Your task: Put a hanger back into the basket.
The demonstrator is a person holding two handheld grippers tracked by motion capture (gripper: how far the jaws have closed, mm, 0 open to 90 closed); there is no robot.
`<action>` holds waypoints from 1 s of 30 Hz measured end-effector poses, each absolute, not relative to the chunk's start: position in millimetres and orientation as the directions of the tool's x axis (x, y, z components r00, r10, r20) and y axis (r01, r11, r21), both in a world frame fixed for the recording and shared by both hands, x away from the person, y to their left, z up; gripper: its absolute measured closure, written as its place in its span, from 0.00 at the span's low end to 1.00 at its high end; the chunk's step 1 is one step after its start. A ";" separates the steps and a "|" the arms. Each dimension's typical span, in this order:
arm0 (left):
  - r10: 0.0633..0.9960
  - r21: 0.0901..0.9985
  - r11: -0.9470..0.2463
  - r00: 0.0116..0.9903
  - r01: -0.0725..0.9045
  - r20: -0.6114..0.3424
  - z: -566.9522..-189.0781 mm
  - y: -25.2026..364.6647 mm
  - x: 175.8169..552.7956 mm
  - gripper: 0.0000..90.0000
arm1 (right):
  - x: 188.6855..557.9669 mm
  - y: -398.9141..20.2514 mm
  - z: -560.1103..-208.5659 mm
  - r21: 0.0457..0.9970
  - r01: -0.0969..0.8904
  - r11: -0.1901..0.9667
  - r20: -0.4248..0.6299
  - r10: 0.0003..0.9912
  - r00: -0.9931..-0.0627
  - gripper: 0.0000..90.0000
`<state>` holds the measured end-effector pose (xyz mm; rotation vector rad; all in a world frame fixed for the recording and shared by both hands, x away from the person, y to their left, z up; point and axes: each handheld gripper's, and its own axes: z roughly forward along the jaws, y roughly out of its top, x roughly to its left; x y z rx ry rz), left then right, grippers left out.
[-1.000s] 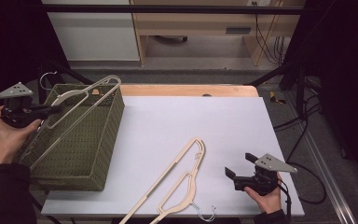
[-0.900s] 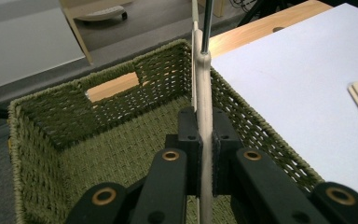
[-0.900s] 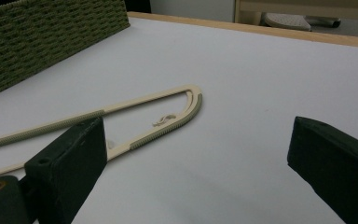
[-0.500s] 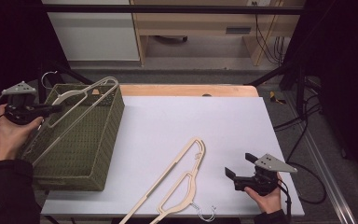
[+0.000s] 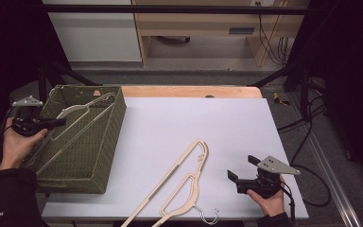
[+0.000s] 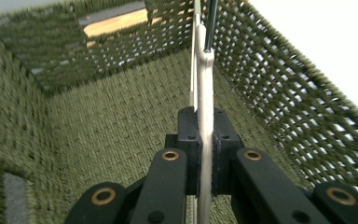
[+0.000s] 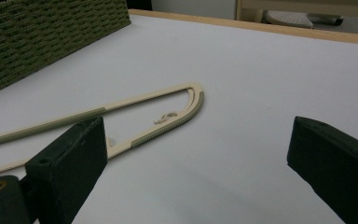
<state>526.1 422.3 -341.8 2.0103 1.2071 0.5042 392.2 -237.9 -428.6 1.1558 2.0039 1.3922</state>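
Two hangers concern me: nearest, my right gripper (image 5: 238,176) rests on the table, jaws wide and empty, beside the loose hanger (image 5: 179,182). Farther left, my left gripper (image 6: 204,140) is clamped on a hanger (image 5: 78,118) angled into the green basket (image 5: 106,146); I judge release comes next.

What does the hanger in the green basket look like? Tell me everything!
The hanger in the basket is pale cream, thin and flat, with an open triangle shape. It looks like wood or plastic. It tilts, its top end leaning by the woven green basket's far rim and the rest sloping down inside. The left claw is shut on its edge, one black pad on each side.
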 end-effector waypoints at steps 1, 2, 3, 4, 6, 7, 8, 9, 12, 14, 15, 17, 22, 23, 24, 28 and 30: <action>0.875 0.751 -0.297 0.483 0.590 -0.035 -341.8 422.3 526.1 0.94 | 392.1 -238.0 -428.6 0.911 0.387 0.143 0.105 0.826 -0.554 0.06; 0.879 0.756 -0.282 0.476 0.591 -0.044 -347.7 421.6 526.7 0.94 | 392.0 -238.1 -428.7 0.911 0.388 0.143 0.106 0.826 -0.553 0.06; 0.878 0.758 -0.278 0.476 0.590 -0.048 -350.2 420.9 527.1 0.94 | 391.9 -238.2 -428.7 0.911 0.388 0.143 0.106 0.826 -0.553 0.06; 0.879 0.755 -0.281 0.475 0.593 -0.047 -352.6 419.4 527.8 0.94 | 391.8 -238.2 -428.5 0.911 0.388 0.142 0.107 0.826 -0.553 0.06; 0.882 0.746 -0.294 0.471 0.597 -0.030 -357.2 415.2 529.6 0.94 | 391.7 -238.4 -428.3 0.911 0.388 0.141 0.108 0.826 -0.554 0.06; 0.884 0.746 -0.292 0.466 0.599 -0.028 -359.0 414.1 530.3 0.93 | 391.7 -238.3 -428.4 0.911 0.388 0.141 0.108 0.826 -0.553 0.06; 0.884 0.746 -0.292 0.466 0.599 -0.028 -359.0 414.1 530.3 0.93 | 391.6 -238.2 -428.4 0.911 0.388 0.142 0.107 0.826 -0.553 0.06; 0.893 0.741 -0.283 0.449 0.609 -0.028 -362.8 414.4 531.6 0.93 | 391.6 -238.2 -428.4 0.911 0.387 0.143 0.106 0.826 -0.554 0.06; 0.913 0.751 -0.265 0.408 0.604 -0.007 -367.2 419.4 531.9 0.91 | 391.5 -238.9 -428.2 0.910 0.388 0.146 0.105 0.824 -0.557 0.06; 0.923 0.754 -0.262 0.384 0.602 0.015 -368.9 421.4 532.3 0.90 | 391.7 -238.3 -428.4 0.911 0.388 0.142 0.107 0.826 -0.554 0.06; 0.927 0.754 -0.263 0.374 0.602 0.024 -369.6 421.6 532.6 0.90 | 391.7 -238.2 -428.4 0.911 0.388 0.142 0.107 0.826 -0.554 0.06; 0.936 0.744 -0.262 0.349 0.614 0.042 -370.2 422.7 533.5 0.89 | 391.8 -238.0 -428.7 0.910 0.388 0.145 0.106 0.825 -0.555 0.06; 0.956 0.700 -0.250 0.287 0.669 0.067 -376.2 430.5 534.2 0.88 | 391.8 -237.7 -428.8 0.910 0.389 0.145 0.107 0.824 -0.557 0.06; 0.956 0.700 -0.250 0.287 0.669 0.067 -376.2 430.5 534.2 0.88 | 391.8 -237.7 -428.8 0.910 0.389 0.145 0.107 0.824 -0.557 0.06; 0.961 0.699 -0.240 0.269 0.674 0.070 -379.0 434.0 533.7 0.88 | 392.0 -237.7 -428.8 0.910 0.389 0.144 0.107 0.824 -0.556 0.06; 0.970 0.675 -0.226 0.230 0.702 0.086 -382.9 436.6 534.9 0.87 | 392.2 -237.2 -429.2 0.909 0.389 0.149 0.103 0.824 -0.557 0.06; 0.972 0.665 -0.218 0.219 0.715 0.083 -384.9 438.7 535.4 0.87 | 392.1 -237.4 -429.2 0.908 0.389 0.153 0.101 0.823 -0.559 0.06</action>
